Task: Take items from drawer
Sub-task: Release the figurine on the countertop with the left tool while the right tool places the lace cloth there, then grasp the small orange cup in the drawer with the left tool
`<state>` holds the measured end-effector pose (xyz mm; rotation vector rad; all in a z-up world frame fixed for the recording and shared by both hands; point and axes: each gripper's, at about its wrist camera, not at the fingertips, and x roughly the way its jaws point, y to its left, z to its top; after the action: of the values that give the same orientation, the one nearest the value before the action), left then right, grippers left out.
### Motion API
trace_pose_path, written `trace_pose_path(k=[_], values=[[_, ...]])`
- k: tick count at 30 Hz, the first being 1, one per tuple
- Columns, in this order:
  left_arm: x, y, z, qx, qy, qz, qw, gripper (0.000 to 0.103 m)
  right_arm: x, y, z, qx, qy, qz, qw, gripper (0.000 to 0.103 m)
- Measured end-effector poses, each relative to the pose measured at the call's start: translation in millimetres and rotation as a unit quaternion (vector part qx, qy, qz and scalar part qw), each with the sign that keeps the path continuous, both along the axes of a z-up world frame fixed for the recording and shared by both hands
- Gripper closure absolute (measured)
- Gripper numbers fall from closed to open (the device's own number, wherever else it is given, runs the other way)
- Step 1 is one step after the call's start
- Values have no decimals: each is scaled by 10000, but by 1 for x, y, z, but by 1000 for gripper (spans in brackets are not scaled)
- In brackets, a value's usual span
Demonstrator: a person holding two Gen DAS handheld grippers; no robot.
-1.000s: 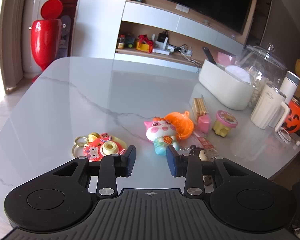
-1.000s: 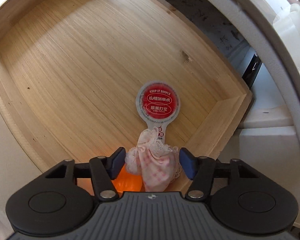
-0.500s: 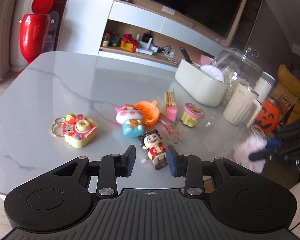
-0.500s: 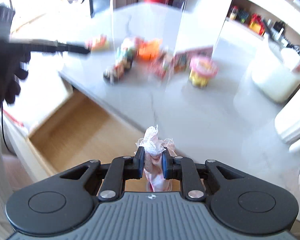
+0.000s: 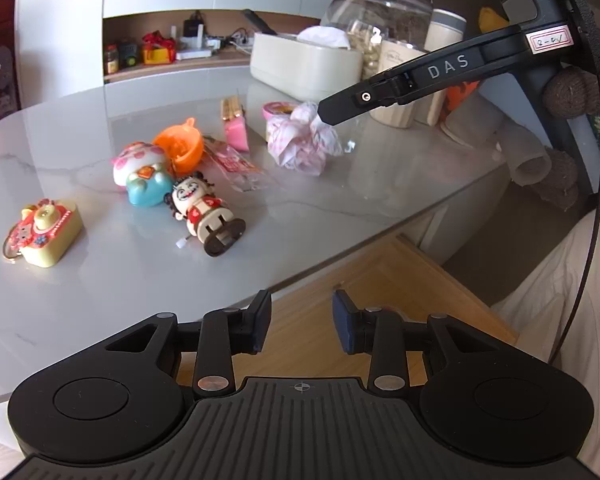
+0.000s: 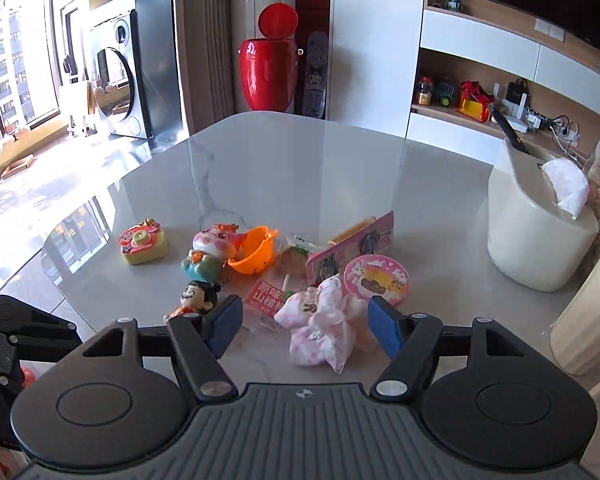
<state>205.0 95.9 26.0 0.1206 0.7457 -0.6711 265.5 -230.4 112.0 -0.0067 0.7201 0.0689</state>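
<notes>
A pink-and-white cloth pouch (image 6: 322, 326) lies on the marble table (image 6: 300, 168), loose between the wide-apart fingers of my right gripper (image 6: 305, 326), which is open. The left wrist view shows the same pouch (image 5: 306, 142) under the tip of the right gripper's arm (image 5: 420, 76). My left gripper (image 5: 302, 326) hangs open and empty over the open wooden drawer (image 5: 400, 280) at the table's near edge. Toys taken out earlier sit on the table: a wind-up doll (image 5: 202, 210), a pink cow figure (image 5: 142, 170), an orange cup (image 5: 180, 148), a yellow toy camera (image 5: 44, 232).
A white box (image 6: 540, 236), a glass jar (image 5: 380, 28) and a cream jug (image 6: 592, 312) stand along the table's right side. A pink round tin (image 6: 378, 280) and a candy packet (image 6: 268, 296) lie beside the pouch. A red bin (image 6: 268, 64) stands beyond the table.
My right gripper carried the pouch out of the drawer onto the table and opened, letting it go. My left gripper pulled back from the table to above the drawer.
</notes>
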Motion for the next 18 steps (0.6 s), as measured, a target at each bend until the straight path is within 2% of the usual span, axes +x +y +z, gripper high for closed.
trace_pose_path(k=[5,12,15,18], values=[[2,-21,-13,318,181,-242,9990,66,-40,-13,-18,49,382,45,9992,29],[1,-43,-33,643,430,-554,9955,66,-102,-26,-56,-5,1203,147,9926,21],[0,-48,-41,748,517,-654,9937,66,-116,-41,-74,52,1434,-28,9896,20],[-2,-53,-49,876,581,-872,9906,66,-124,-62,-84,311,1440,-428,9882,18]])
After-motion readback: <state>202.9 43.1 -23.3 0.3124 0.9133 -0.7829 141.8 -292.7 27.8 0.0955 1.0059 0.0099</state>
